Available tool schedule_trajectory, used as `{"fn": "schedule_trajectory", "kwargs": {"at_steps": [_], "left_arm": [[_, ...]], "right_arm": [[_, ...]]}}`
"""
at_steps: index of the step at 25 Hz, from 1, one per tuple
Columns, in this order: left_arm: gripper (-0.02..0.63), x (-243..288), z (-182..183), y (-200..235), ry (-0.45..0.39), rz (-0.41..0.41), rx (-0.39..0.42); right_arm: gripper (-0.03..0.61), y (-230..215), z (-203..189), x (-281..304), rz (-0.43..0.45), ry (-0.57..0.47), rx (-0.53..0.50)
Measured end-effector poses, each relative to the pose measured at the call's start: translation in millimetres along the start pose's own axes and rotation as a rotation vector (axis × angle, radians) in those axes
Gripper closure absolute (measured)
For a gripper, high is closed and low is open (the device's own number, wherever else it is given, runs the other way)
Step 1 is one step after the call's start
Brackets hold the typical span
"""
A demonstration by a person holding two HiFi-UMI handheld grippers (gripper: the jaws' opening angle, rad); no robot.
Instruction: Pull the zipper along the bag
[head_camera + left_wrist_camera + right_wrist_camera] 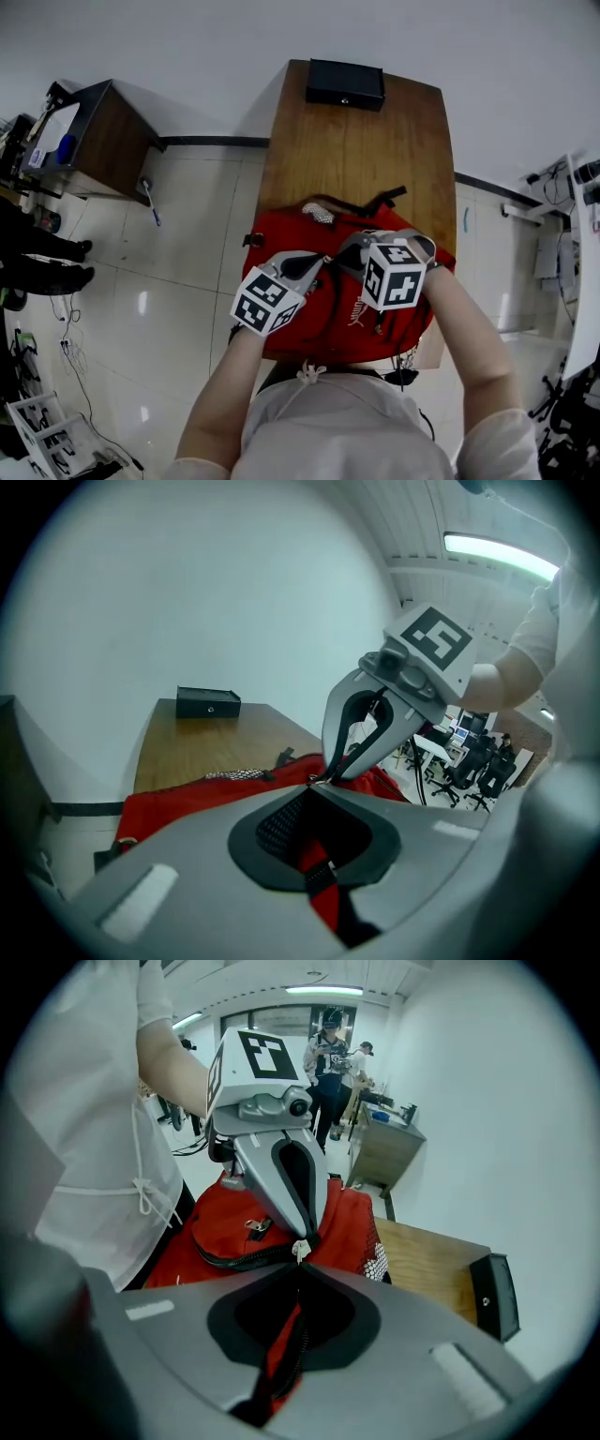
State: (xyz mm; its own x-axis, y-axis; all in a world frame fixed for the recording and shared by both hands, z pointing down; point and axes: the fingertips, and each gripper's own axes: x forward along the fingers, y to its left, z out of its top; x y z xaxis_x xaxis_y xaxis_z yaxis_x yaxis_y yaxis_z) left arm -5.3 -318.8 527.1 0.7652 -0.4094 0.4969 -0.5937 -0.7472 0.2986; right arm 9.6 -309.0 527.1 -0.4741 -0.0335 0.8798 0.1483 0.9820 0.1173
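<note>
1. Wood-topped desk (356, 141) runs up the middle of the head view over pale floor tiles. A black box (345, 84) sits at its upper end, and the red bag (309, 239) lies flat at its lower end, close to the person.
2. The left claw (314, 785) is pinched together on the bag's red cloth just beside the zipper. Its tips meet the other claw's tips at the centre of the frame.
3. The right claw (300, 1262) is closed tight with the small silver zipper pull (300, 1250) right at its tips. The pull looks gripped there, though both sets of tips crowd that spot.
4. The bag looks soft, limp and light, so its cloth will likely bunch and drag after the slider unless it is held taut close behind it. The pull is small, hard metal and probably slippery. It is best taken squarely by its flat tab and drawn in line with the curving black zipper track (246, 1259).
5. Count: one bag, one black box, two claws. There are two pulls, the second pull (253, 1225) lying on a pocket left of centre in the right gripper view.
</note>
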Motion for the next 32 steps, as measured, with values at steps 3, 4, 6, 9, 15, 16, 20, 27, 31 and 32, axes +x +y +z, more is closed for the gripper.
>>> {"fn": "schedule_trajectory", "kwargs": {"at_steps": [3,4,6,9,15,16,20,27,31,32], "left_arm": [[0.607,0.4,-0.9,-4.2,-0.006,-0.015,0.021],[0.607,0.1,-0.1,-6.4,-0.014,-0.026,0.025],[0.607,-1.6,3.2,-9.2,-0.044,-0.050,0.009],[0.607,-1.4,3.0,-9.0,-0.048,-0.056,-0.009],[0.607,4.7,-3.8,-4.6,-0.005,-0.030,0.000],[0.607,5.6,-4.9,-4.2,0.000,-0.027,0.001],[0.607,7.4,-5.3,-2.8,0.015,-0.030,0.004],[0.607,4.2,-9.4,-2.0,0.032,-0.059,-0.004],[0.607,5.2,-9.6,-3.5,0.031,-0.078,-0.005],[0.607,5.5,-9.5,-4.0,0.031,-0.080,0.000]], "right_arm": [[0.569,4.8,-2.3,-5.9,0.006,0.031,0.036],[0.572,6.5,-3.6,-8.5,0.019,0.049,0.049],[0.572,8.2,-4.7,-14.2,0.046,0.070,0.088],[0.572,13.6,-8.1,-14.9,0.052,0.080,0.132],[0.572,34.6,-22.4,-14.6,0.009,0.065,0.210],[0.571,39.1,-24.0,-14.0,0.002,0.058,0.228],[0.571,56.8,-27.0,-9.4,-0.027,0.025,0.304],[0.567,88.1,-17.9,4.7,-0.061,0.009,0.398],[0.567,102.3,-16.7,12.4,-0.089,0.010,0.442],[0.569,106.7,-17.0,15.1,-0.100,0.016,0.447]]}}
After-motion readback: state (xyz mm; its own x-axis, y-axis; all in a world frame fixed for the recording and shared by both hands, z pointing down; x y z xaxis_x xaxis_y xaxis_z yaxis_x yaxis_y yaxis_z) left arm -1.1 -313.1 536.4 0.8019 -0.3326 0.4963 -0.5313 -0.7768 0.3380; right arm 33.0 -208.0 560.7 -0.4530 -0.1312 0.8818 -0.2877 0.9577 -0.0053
